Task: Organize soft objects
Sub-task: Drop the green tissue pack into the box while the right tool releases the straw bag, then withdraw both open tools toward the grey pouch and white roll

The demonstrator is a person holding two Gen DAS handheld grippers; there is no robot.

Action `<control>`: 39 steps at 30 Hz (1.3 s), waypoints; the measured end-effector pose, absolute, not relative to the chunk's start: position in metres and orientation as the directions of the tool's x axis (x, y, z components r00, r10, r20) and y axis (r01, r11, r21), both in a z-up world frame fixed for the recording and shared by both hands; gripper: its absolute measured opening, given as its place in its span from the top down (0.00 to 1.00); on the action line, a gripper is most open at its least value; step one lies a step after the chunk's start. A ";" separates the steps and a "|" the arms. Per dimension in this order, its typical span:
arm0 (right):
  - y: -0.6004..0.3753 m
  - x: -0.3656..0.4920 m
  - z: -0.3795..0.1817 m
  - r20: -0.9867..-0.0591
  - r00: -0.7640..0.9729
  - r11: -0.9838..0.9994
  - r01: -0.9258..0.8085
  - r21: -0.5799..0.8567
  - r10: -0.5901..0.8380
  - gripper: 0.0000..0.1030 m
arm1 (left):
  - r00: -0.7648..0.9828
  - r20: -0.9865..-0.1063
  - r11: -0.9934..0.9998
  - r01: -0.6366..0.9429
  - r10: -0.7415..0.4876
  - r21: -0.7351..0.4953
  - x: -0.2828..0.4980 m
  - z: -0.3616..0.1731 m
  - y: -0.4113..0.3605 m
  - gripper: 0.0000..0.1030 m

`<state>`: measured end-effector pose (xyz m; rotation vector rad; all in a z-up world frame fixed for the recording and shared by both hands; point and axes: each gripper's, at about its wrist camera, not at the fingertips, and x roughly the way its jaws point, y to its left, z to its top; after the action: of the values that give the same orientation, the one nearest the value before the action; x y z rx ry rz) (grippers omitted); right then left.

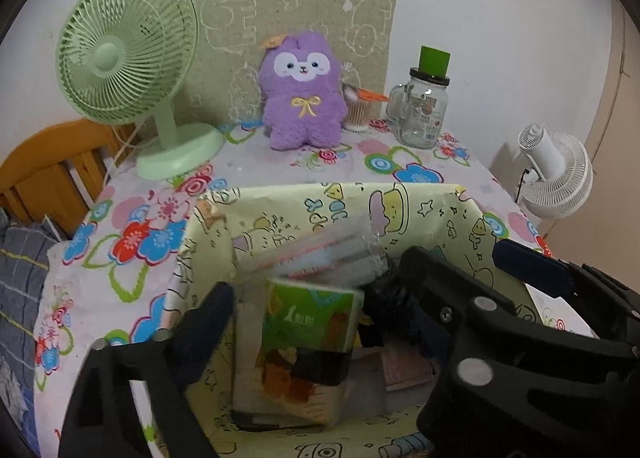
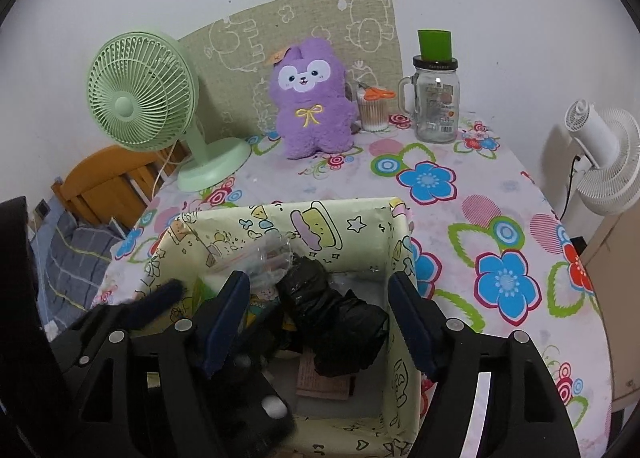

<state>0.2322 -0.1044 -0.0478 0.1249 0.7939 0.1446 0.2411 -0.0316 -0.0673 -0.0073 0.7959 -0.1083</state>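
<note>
Upright, fluffy purple plush [image 1: 303, 92]

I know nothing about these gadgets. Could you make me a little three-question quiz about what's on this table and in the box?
1. True or false: the purple plush toy lies inside the patterned box.
2. What sits on the glass jar? A) green cup B) scissors C) fan
3. Fill in: the right gripper hovers over a crumpled ____ bag, jaws apart.

Key: 1 false, it stands on the table behind the box; 2 A; 3 black.
</note>
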 end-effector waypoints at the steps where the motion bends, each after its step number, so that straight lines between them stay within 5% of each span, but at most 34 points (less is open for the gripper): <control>1: -0.104 0.231 -0.047 -0.701 0.693 0.984 -0.080 0.162 0.172 0.27 | 0.695 -0.712 0.994 0.097 -0.101 -0.047 0.240 -0.066 -0.032 0.08; 10: -0.103 0.210 -0.037 -0.683 0.716 0.988 -0.065 0.143 0.146 0.17 | 0.706 -0.702 0.996 0.082 -0.091 -0.047 0.221 -0.056 -0.030 0.02; 39: -0.098 0.112 0.018 -0.569 0.819 0.997 -0.037 0.075 0.073 0.06 | 0.804 -0.590 0.997 0.077 -0.077 -0.025 0.128 -0.003 -0.034 0.00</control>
<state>0.1118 -0.0982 0.0176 0.0611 0.6087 0.0587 0.1275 -0.0344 -0.0032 -0.0001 0.6320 -0.0820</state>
